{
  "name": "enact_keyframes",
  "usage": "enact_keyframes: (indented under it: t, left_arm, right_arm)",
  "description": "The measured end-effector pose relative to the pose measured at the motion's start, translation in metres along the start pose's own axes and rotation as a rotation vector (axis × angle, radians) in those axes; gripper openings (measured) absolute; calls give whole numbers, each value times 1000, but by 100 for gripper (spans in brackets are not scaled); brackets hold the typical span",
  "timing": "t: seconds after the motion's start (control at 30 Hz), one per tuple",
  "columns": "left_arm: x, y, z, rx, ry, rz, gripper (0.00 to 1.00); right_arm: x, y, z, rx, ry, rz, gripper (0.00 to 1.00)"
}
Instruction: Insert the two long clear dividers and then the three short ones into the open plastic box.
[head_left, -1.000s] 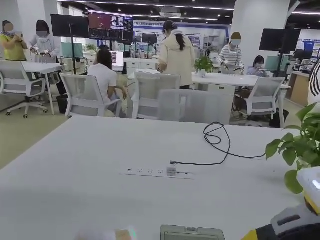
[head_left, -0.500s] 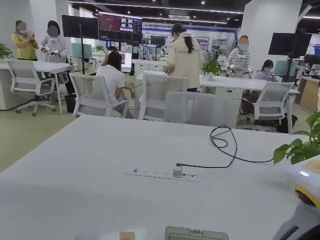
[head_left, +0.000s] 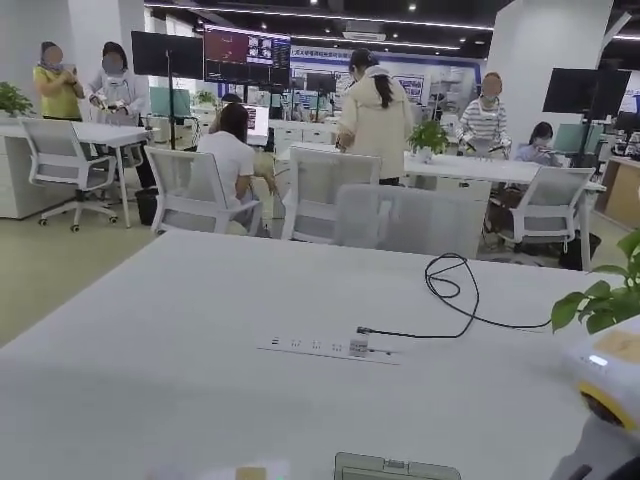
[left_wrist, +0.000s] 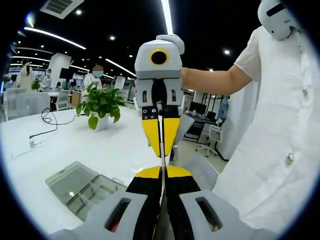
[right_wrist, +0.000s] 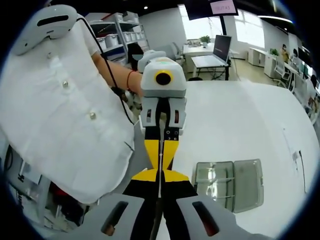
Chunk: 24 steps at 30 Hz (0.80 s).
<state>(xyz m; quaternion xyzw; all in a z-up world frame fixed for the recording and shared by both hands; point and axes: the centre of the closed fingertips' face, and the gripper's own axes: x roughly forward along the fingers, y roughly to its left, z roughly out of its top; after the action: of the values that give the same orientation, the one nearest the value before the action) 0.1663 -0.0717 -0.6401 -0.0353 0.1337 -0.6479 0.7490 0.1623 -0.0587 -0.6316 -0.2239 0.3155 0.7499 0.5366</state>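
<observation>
The open clear plastic box (right_wrist: 235, 182) lies flat on the white table, lid folded out beside its tray; it also appears as the box (left_wrist: 80, 187) and as the box's edge (head_left: 395, 467). Faint ribs cross the tray, and I cannot make out loose dividers. My left gripper (left_wrist: 162, 172) and my right gripper (left_wrist: 162, 150) point at each other, tip to tip, above the table's near edge. Both are shut with nothing between the jaws. From the other side, the right gripper (right_wrist: 160, 175) meets the left gripper (right_wrist: 160, 160). A gripper's white and yellow body (head_left: 610, 380) shows at the lower right.
A power strip (head_left: 330, 347) is set into the table's middle, with a black cable (head_left: 450, 290) looping behind it. A potted plant (left_wrist: 100, 102) stands near the right edge. The person in a white shirt (right_wrist: 65, 110) stands close behind the grippers. Chairs and people fill the room beyond.
The head camera has swung a little, shifting the whole room to the right. The gripper body at the lower right sits lower in the picture. Nothing on the table moved.
</observation>
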Motion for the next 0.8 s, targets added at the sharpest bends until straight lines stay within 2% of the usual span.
enact_keyframes:
  t: [0.23,0.37,0.43,0.57,0.8]
  left_arm:
    - [-1,-1,-4,-11,17,4,0]
    - [-4,2,-6,-51,11,18,4]
    - [-5,3,-8,-49,12,23,6]
    - [-11,9,-15,-51,30,58,13]
    - [-24,24,-26,-59,60,138,29]
  right_arm:
    - [5,-3,-3,-2,8,-4,3]
    - [5,-7,-1,1,2,-13,3]
    - [5,-8,-1,3,0,-17,3]
    - [3,-13,1,2,-5,-26,3]
    - [-1,-27,5,3,-26,-74,3]
